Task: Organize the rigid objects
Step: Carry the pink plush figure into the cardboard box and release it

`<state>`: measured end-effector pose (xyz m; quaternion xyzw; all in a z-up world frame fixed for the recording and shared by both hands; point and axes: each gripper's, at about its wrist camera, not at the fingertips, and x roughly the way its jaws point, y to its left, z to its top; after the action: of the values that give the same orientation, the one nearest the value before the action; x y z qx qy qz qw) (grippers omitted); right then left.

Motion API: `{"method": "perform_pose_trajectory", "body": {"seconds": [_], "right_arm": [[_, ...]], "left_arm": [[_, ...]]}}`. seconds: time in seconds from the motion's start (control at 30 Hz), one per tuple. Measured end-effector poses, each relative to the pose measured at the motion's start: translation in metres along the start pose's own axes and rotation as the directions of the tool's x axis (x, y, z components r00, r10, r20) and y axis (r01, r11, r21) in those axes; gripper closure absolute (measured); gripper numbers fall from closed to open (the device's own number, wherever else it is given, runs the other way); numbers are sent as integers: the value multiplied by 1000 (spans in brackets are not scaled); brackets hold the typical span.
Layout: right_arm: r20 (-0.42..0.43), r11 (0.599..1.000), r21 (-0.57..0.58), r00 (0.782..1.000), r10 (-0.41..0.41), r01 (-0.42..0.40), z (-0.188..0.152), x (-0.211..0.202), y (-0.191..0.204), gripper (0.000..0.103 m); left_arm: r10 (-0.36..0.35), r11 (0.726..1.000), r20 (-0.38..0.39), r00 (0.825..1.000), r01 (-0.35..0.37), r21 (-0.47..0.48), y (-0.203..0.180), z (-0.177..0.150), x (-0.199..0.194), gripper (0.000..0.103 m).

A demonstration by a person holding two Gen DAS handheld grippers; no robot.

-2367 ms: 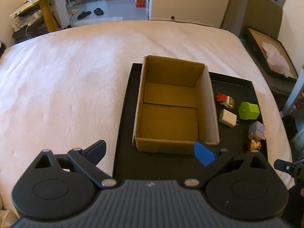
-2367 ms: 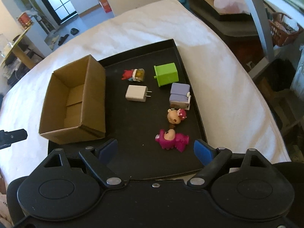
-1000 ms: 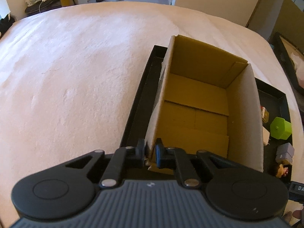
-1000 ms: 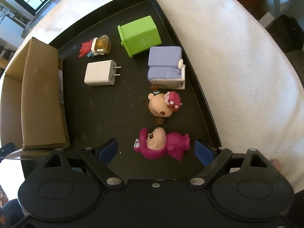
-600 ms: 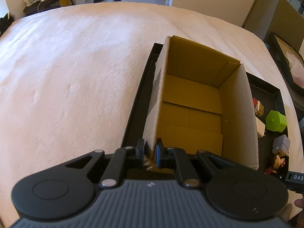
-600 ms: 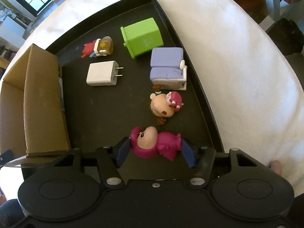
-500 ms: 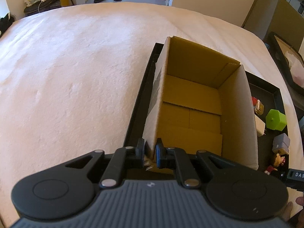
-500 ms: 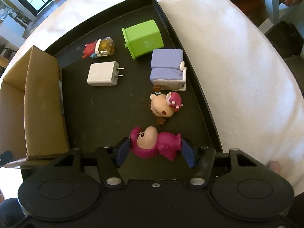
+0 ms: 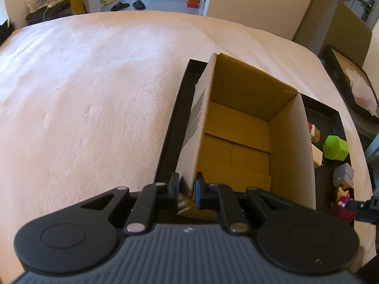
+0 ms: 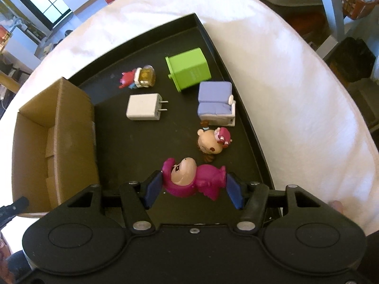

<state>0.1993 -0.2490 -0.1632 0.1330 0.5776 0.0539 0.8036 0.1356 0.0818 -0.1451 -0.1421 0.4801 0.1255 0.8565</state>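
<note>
An open cardboard box (image 9: 239, 142) stands on a black tray (image 9: 170, 132). My left gripper (image 9: 187, 187) is shut on the near corner of the box's left wall. My right gripper (image 10: 193, 188) is shut on a magenta pig figurine (image 10: 191, 178), held head to the left, lifted a little off the black tray (image 10: 118, 149). The cardboard box (image 10: 52, 142) lies to its left. In the left wrist view the magenta pig figurine (image 9: 342, 207) shows at the far right edge.
On the tray beyond the pig lie a small doll figure (image 10: 213, 140), a lilac toy sofa (image 10: 215, 104), a green cube (image 10: 188, 69), a white charger plug (image 10: 144, 106) and a red-and-yellow toy (image 10: 139, 79). White bedding (image 9: 83, 94) surrounds the tray.
My right gripper closed on the magenta pig figurine and lifted it slightly, so the tray looks farther away. My left gripper stayed clamped on the box wall.
</note>
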Motion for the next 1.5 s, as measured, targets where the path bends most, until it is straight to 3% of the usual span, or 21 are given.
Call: {"method": "perform_pose_trajectory", "body": {"seconds": [0.3, 0.83, 1.5], "right_arm": [[51, 998, -53, 998, 24, -22, -3, -23, 28, 45], [118, 982, -178, 989, 91, -69, 2, -51, 105, 45], [73, 930, -349, 985, 154, -120, -16, -29, 181, 45]], "left_arm": [[-31, 1000, -46, 998, 31, -3, 3, -3, 10, 91], [-71, 997, -61, 996, 71, -3, 5, -8, 10, 91], [-90, 996, -62, 994, 88, -32, 10, -7, 12, 91]]}}
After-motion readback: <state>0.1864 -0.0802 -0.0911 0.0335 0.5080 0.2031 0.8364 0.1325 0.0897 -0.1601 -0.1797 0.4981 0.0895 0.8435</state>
